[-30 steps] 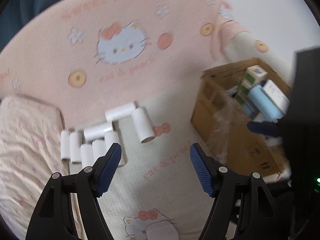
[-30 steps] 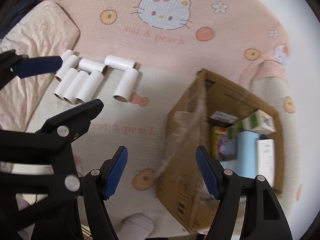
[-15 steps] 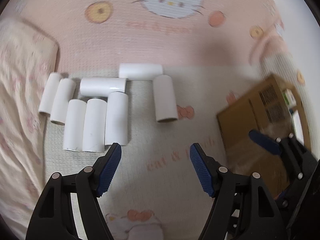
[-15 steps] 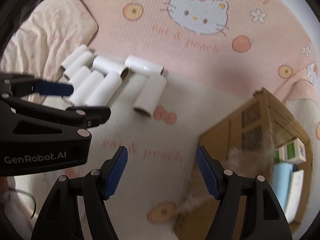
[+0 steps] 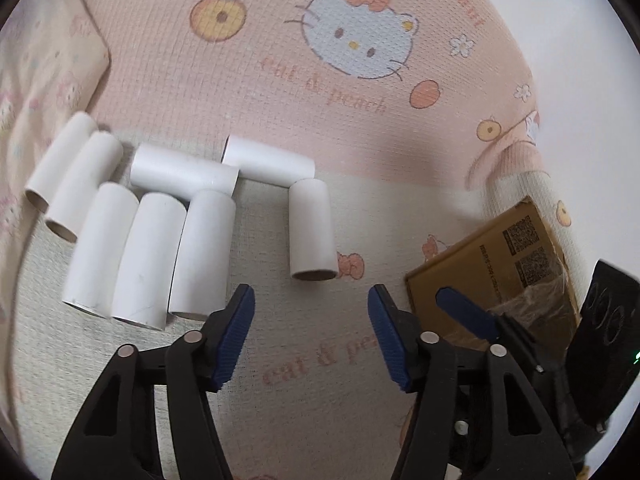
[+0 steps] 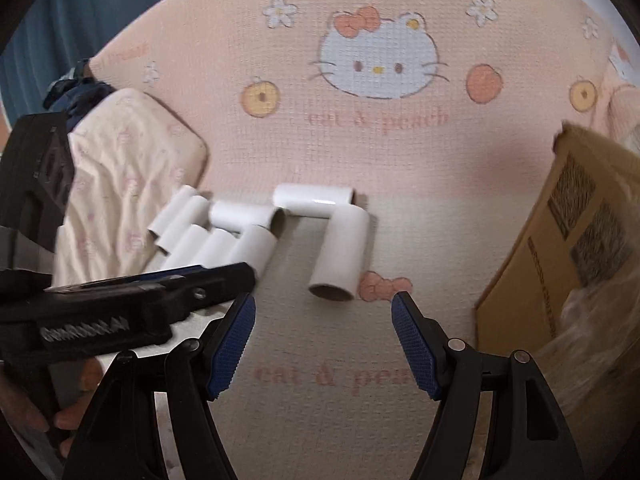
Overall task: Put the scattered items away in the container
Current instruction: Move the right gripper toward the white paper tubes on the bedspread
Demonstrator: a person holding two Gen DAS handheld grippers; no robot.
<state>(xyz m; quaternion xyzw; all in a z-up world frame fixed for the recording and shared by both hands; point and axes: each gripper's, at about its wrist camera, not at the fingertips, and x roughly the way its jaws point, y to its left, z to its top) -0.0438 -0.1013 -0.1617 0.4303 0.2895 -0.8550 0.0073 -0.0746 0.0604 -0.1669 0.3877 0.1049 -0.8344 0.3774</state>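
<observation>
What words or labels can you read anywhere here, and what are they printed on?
"cat & peach": on the pink blanket, under the cat face.
"cat & pe...": on the cream part near the right gripper, cut off by a finger.
"GenRobot.AI": on the left gripper body, blurred.
Pink script along the blanket's top edge: too blurred to read.
Print and QR codes on the cardboard box: too small to read.
White tubes: no text.

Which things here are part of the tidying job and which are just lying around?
Part of the job: white paper tubes, cardboard box, left gripper, right gripper.
Just lying about: Hello Kitty blanket, floral pillow.
</observation>
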